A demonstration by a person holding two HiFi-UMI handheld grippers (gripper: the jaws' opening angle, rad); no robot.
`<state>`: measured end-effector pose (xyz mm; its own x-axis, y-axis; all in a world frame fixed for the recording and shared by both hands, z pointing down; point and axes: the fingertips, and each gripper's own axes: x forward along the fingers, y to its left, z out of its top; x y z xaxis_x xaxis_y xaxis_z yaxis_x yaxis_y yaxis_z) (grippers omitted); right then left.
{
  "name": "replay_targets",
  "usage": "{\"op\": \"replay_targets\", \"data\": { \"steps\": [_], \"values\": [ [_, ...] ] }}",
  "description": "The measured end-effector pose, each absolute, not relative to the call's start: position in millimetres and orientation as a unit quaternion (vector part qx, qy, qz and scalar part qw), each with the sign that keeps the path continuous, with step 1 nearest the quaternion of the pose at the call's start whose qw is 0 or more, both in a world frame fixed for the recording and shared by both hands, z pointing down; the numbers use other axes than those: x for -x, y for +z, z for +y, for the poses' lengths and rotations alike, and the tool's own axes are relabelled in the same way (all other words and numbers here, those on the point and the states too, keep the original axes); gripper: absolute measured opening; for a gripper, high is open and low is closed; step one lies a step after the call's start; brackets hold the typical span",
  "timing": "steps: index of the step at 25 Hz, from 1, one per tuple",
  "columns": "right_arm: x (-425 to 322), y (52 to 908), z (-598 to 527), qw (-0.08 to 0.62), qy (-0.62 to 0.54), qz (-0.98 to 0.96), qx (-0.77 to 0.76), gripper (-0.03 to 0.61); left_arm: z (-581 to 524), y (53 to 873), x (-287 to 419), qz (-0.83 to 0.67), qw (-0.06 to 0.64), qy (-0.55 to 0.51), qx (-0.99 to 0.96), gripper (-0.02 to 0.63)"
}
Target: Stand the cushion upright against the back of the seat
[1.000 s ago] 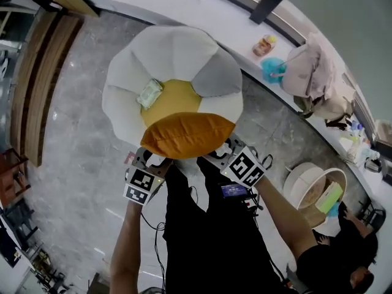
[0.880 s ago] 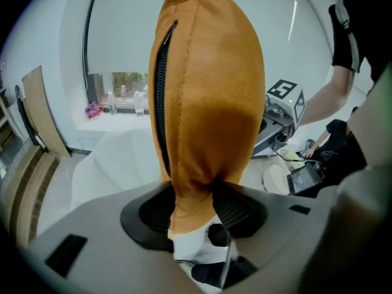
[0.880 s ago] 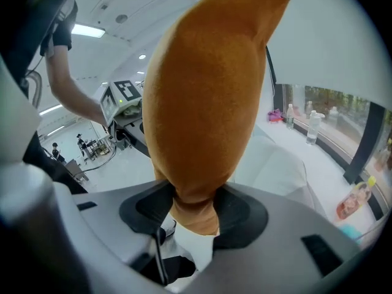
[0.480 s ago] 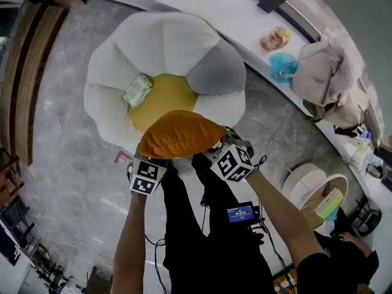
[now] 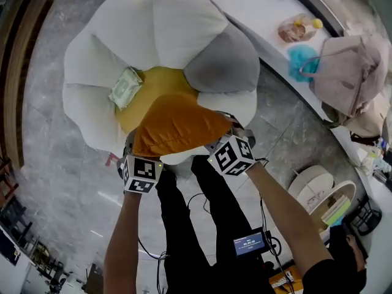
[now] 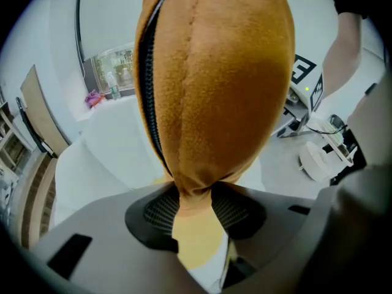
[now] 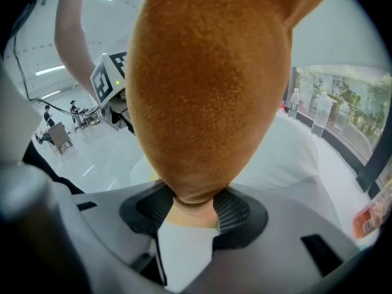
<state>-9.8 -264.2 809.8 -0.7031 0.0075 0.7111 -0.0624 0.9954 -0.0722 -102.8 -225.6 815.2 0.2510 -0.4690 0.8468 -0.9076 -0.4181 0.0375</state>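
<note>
I have the orange cushion (image 5: 177, 124) held over the front edge of the flower-shaped seat (image 5: 153, 29). It lies nearly flat above the yellow centre, not against the back. My left tongs (image 6: 195, 204) are closing on one bunched corner, pads pressing the fabric, and my right tongs (image 7: 193, 210) pinch the other corner. Only the left gripper view shows the black zipper (image 6: 147, 90) along the seam. Only the head view shows the green packet (image 5: 125, 87) on the seat just beyond the cushion, a grey petal (image 5: 223, 66) further back, and the white counter (image 5: 263, 5) behind with a pink bag (image 5: 355, 72).
</note>
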Motion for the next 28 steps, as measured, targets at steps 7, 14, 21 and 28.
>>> {"op": "replay_targets", "data": {
  "steps": [7,14,21,28],
  "values": [
    [24.8,876.8,-284.1,0.403,-0.016,-0.915,-0.015,0.213,-238.1,882.3,118.2,-0.483,0.254,0.417,-0.727,0.156],
    [36.6,912.1,-303.2,0.412,-0.004,-0.910,-0.039,0.212,-263.6,912.7,129.2,-0.475,0.241,0.417,-0.736,0.153],
    [39.7,923.9,-326.3,0.422,0.098,-0.900,-0.040,0.215,-284.2,912.9,135.0,-0.480,0.296,0.379,-0.734,0.194],
    [49.7,927.5,-351.7,0.412,0.199,-0.887,-0.058,0.218,-296.7,898.2,138.9,-0.510,0.353,0.327,-0.713,0.195]
  ]
}}
